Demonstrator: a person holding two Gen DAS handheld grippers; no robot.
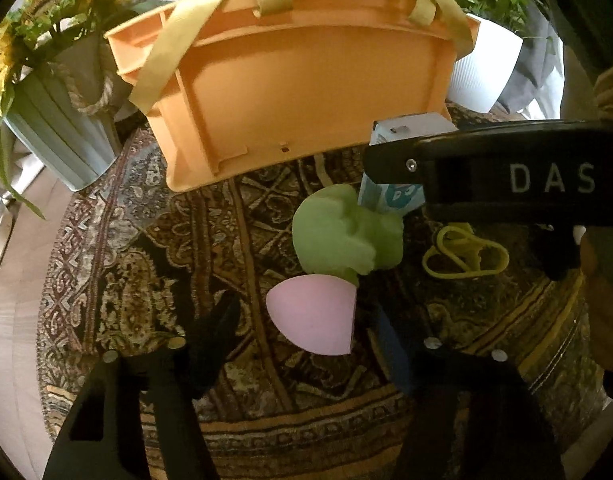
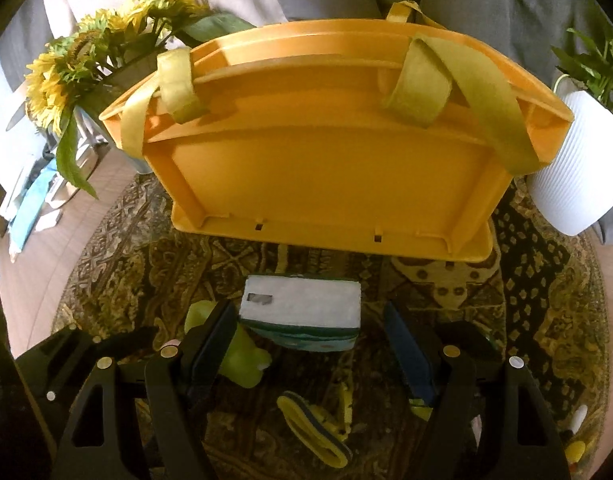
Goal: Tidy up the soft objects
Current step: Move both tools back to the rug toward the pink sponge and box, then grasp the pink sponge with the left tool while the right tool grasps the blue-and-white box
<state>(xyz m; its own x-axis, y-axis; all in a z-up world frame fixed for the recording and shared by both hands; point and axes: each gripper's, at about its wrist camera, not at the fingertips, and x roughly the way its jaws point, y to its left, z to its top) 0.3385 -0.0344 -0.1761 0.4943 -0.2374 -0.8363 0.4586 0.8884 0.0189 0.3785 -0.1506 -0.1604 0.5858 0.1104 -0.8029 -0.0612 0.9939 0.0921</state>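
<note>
The only readable lettering is "DAS", in pale capitals on the black body of the right gripper [image 1: 394, 168], seen from the left wrist just right of the orange crate [image 1: 306, 92]; the word runs off the picture's edge, so more letters may follow. The small box [image 1: 390, 196] below the crate carries a printed cartoon figure, but no words can be made out on it in either view.
</note>
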